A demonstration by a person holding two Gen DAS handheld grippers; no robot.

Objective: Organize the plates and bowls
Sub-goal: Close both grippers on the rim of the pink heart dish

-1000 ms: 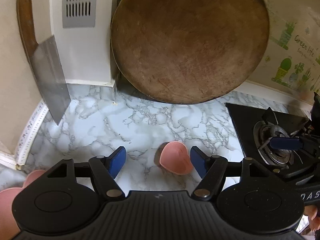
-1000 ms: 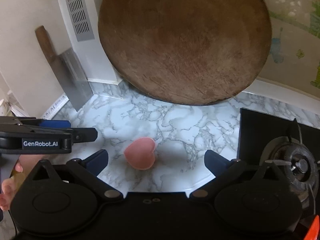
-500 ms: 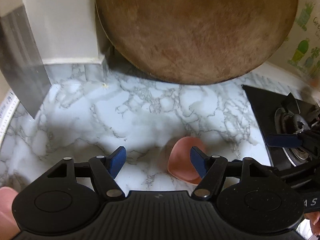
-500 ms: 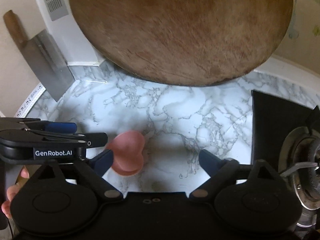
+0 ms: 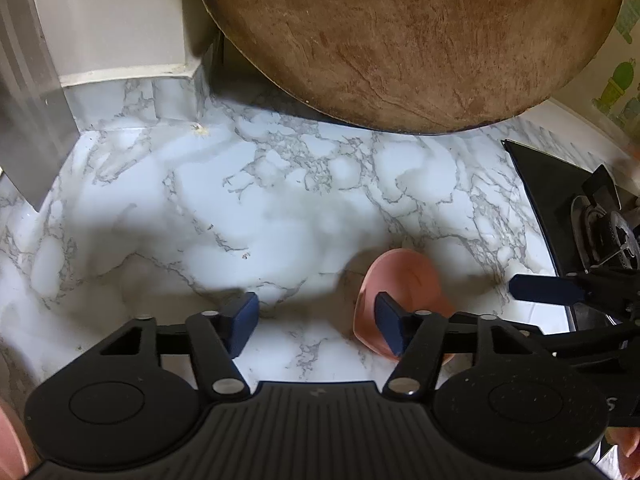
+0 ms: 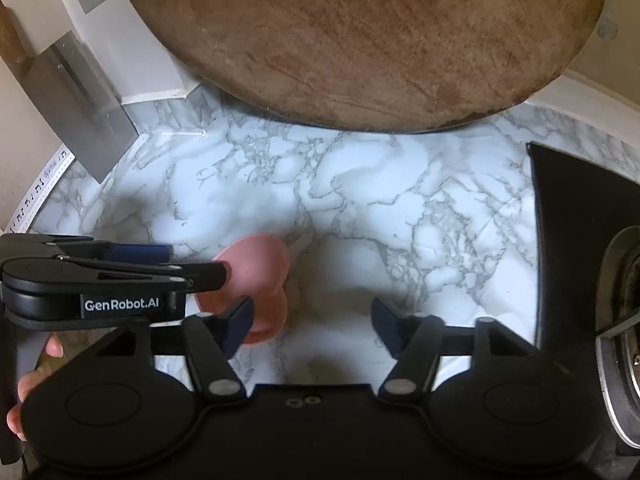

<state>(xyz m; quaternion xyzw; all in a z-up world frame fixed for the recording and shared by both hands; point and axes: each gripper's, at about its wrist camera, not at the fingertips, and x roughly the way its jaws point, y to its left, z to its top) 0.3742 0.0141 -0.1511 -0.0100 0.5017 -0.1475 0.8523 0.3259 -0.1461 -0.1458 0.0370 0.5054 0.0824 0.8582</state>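
Both views have slid closer to the counter's back edge since a second ago. The cleaver point(image 6: 80, 100) leans at the back left corner. The left claw point(image 5: 316, 320), fingers apart, has closed in on the pink heart-shaped bowl point(image 5: 400, 284), its right finger now over the rim. The right claw point(image 6: 312, 318) stays apart, bowl by its left finger. The round wooden board point(image 5: 408, 40) looms larger; the stove point(image 6: 580, 248) sits rightmost.

Both grippers have moved forward and lower toward the pink heart-shaped bowl point(image 5: 400, 280) on the marble counter. The left gripper point(image 5: 316, 322) now has its right finger over the bowl's rim. The right gripper point(image 6: 312, 320) now has its left finger touching or overlapping the bowl.
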